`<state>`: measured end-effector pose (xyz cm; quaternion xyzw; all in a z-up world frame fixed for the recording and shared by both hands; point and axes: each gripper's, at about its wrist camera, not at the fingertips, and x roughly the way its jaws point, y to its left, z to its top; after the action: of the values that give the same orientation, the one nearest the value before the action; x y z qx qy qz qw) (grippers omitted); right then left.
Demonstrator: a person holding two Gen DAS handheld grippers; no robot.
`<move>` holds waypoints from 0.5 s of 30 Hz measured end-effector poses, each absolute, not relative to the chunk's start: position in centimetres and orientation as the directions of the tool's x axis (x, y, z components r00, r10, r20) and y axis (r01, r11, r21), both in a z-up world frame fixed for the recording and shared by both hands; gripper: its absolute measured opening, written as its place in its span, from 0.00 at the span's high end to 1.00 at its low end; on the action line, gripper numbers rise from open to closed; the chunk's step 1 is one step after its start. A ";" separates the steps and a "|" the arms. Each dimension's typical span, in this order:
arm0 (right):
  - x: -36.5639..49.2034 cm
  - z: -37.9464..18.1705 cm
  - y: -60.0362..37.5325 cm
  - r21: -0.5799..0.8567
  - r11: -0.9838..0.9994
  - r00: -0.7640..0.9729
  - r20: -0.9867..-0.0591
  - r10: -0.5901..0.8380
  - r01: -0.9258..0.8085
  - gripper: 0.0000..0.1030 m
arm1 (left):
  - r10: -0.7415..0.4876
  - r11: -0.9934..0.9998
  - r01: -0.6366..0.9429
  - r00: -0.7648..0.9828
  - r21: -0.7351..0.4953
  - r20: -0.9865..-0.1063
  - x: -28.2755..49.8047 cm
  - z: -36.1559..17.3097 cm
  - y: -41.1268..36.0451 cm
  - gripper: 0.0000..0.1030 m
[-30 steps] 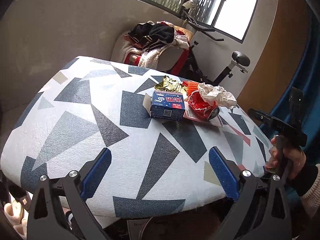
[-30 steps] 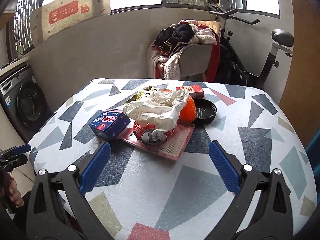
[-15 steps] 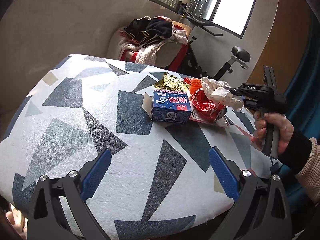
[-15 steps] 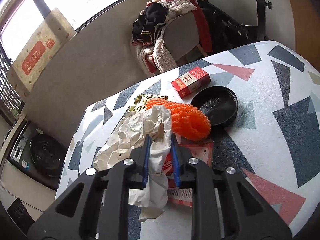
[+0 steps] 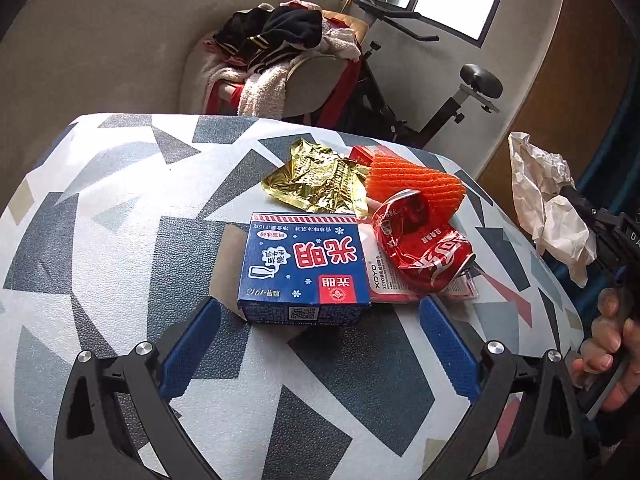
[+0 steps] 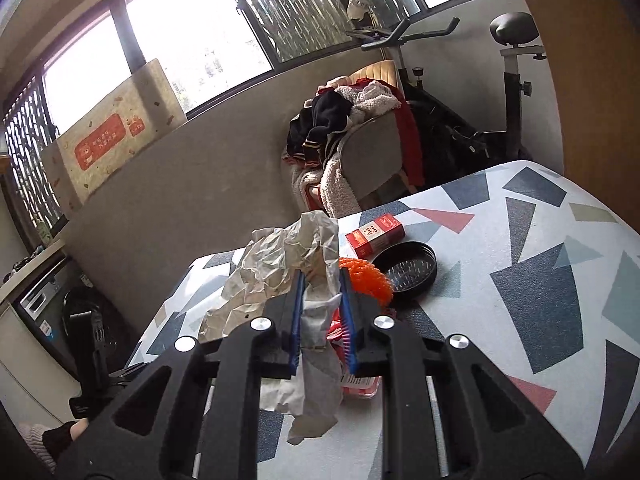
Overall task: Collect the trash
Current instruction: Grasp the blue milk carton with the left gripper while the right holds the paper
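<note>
On the table, the blue carton looks light but stiff; left tongs gape empty before it. Right tongs pinch the crumpled paper, featherlight, held aloft mid-wad.

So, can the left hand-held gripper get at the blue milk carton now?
Probably yes. The left hand-held gripper is open, and the blue milk carton lies straight ahead between its fingers. The crushed red can sits close on its right.
</note>
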<state>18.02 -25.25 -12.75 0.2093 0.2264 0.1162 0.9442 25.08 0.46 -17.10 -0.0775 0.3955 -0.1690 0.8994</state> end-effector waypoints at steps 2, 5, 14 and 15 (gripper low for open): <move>17.6 -12.9 -25.6 0.461 0.879 0.870 -0.374 0.320 -0.125 0.81 | -0.364 0.931 0.232 0.612 -0.280 -0.702 26.6 -17.5 0.1 0.06; 17.0 -12.9 -25.8 0.465 0.876 0.875 -0.363 0.321 -0.128 0.81 | -0.348 0.938 0.235 0.613 -0.256 -0.709 28.2 -17.5 -0.6 0.06; 15.4 -13.2 -26.2 0.485 0.861 0.878 -0.334 0.344 -0.153 0.81 | -0.273 0.960 0.216 0.578 -0.179 -0.769 31.7 -19.2 -1.6 0.06; 15.3 -13.3 -26.2 0.486 0.861 0.876 -0.336 0.345 -0.152 0.81 | -0.262 0.963 0.208 0.572 -0.171 -0.777 31.8 -19.5 -1.6 0.06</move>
<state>15.26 -26.16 -13.26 0.2287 0.2106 0.1320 0.9412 31.84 -1.58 -19.51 -0.0305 0.4432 -0.1324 0.8861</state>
